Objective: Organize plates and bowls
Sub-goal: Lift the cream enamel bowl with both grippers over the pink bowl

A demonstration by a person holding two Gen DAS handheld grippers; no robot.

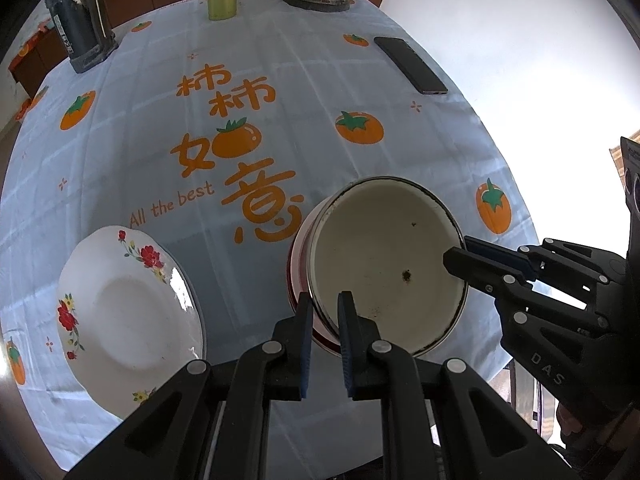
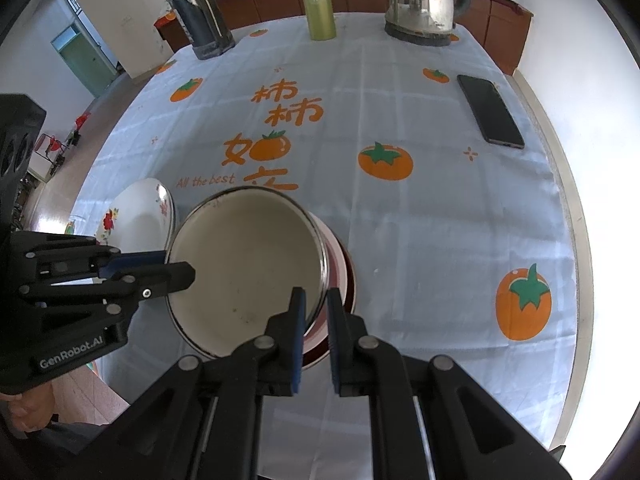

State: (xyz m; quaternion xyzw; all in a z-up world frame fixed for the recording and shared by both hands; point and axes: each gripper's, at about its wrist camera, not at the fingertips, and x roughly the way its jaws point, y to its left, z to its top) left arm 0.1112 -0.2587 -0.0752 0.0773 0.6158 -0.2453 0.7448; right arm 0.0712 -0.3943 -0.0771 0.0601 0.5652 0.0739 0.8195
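Left to right on the persimmon-print tablecloth (image 1: 280,80): a floral plate (image 1: 128,320) near the front left edge; beside it, apart, a cream enamel bowl (image 1: 384,264) seated in a red-rimmed bowl (image 1: 296,280); bare cloth beyond to the right. The left gripper (image 1: 325,300) is clamped on the enamel bowl's near-left rim, one pad inside and one outside; the right gripper (image 2: 316,296) is clamped likewise on the opposite rim. The left wrist view shows the plate whole and the table's right edge dropping away close behind the right gripper. The right wrist view shows only a sliver of the plate, but the whole open right half of the cloth, a phone (image 2: 490,110) near the right edge, and, along the far edge, a dark flask (image 2: 200,12), a green tumbler (image 2: 318,4) and a steel kettle (image 2: 424,0). The middle of the cloth lies unoccupied.
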